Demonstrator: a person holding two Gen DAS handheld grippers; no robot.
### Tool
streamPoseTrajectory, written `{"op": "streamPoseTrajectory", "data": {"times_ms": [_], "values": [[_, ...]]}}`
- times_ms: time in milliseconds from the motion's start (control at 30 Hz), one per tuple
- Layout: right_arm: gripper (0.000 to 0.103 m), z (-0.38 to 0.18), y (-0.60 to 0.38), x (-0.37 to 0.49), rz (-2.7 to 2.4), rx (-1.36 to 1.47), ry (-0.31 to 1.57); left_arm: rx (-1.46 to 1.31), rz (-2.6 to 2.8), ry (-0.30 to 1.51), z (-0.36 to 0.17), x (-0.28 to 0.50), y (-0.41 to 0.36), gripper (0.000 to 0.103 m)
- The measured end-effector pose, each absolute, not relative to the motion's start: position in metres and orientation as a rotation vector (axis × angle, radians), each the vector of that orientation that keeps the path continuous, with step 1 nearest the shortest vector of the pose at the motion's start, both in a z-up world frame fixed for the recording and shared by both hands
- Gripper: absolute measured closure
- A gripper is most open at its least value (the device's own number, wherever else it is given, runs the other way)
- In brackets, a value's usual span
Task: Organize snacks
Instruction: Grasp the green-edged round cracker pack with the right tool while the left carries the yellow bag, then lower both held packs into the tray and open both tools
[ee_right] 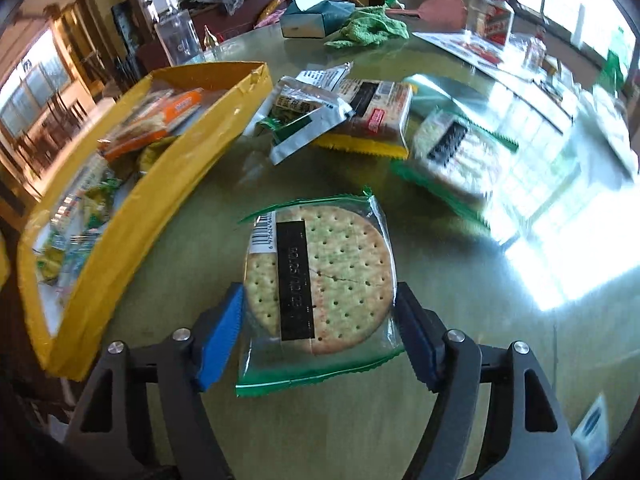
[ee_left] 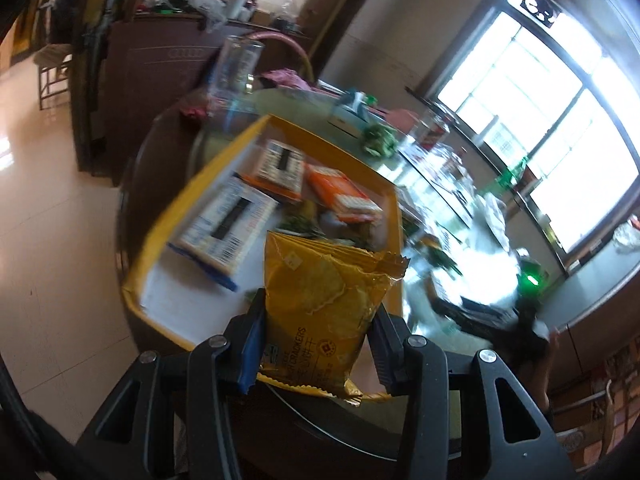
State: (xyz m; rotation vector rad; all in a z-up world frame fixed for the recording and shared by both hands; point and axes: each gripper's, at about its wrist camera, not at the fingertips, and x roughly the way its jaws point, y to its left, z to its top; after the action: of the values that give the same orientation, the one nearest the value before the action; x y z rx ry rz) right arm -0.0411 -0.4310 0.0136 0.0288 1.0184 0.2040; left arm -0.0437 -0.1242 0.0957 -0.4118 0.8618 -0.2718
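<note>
Glass-topped table point(ee_right: 360, 420) carries loose snack packets point(ee_right: 360, 112) beside yellow tray point(ee_right: 168, 168).

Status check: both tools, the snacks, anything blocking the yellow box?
Left tool clamped on yellow cracker bag, over yellow box. Right tool open, straddling round cracker pack on table. Nothing blocking the box.

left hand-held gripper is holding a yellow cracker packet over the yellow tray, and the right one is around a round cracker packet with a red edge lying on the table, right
One detail is wrong: the round cracker packet has a green edge, not red, as the right wrist view shows. The rest holds: the left hand-held gripper holds the yellow cracker packet over the yellow tray, and the right hand-held gripper straddles the round packet on the table.
</note>
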Motion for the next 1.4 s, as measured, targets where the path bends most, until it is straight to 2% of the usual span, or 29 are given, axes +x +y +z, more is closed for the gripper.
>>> {"op": "streamPoseTrajectory", "data": {"times_ms": [200,367,667,967,1133,1200,1400], "values": [[0.03,0.062,-0.414,-0.084,0.31,0.189,0.86,-0.432,-0.225,0.858,0.09,-0.031,-0.103,0.058],[0.03,0.079,-0.363,-0.095,0.406,0.197,0.795,-0.421,-0.187,0.872,0.082,-0.021,-0.094,0.058],[0.03,0.062,-0.278,-0.078,0.413,0.064,0.857,-0.334,-0.134,0.938,0.066,-0.002,-0.096,0.057],[0.029,0.038,-0.253,-0.06,0.367,-0.02,0.9,-0.286,-0.134,0.98,0.052,0.006,-0.093,0.056],[0.023,0.038,-0.258,-0.058,0.389,0.029,0.898,-0.35,-0.168,0.961,0.052,0.004,-0.085,0.041],[0.018,0.044,-0.263,-0.06,0.406,0.056,0.875,-0.38,-0.177,0.959,0.055,0.002,-0.083,0.038],[0.018,0.062,-0.282,-0.07,0.439,0.117,0.827,-0.369,-0.138,0.848,0.076,-0.016,-0.092,0.035]]}}
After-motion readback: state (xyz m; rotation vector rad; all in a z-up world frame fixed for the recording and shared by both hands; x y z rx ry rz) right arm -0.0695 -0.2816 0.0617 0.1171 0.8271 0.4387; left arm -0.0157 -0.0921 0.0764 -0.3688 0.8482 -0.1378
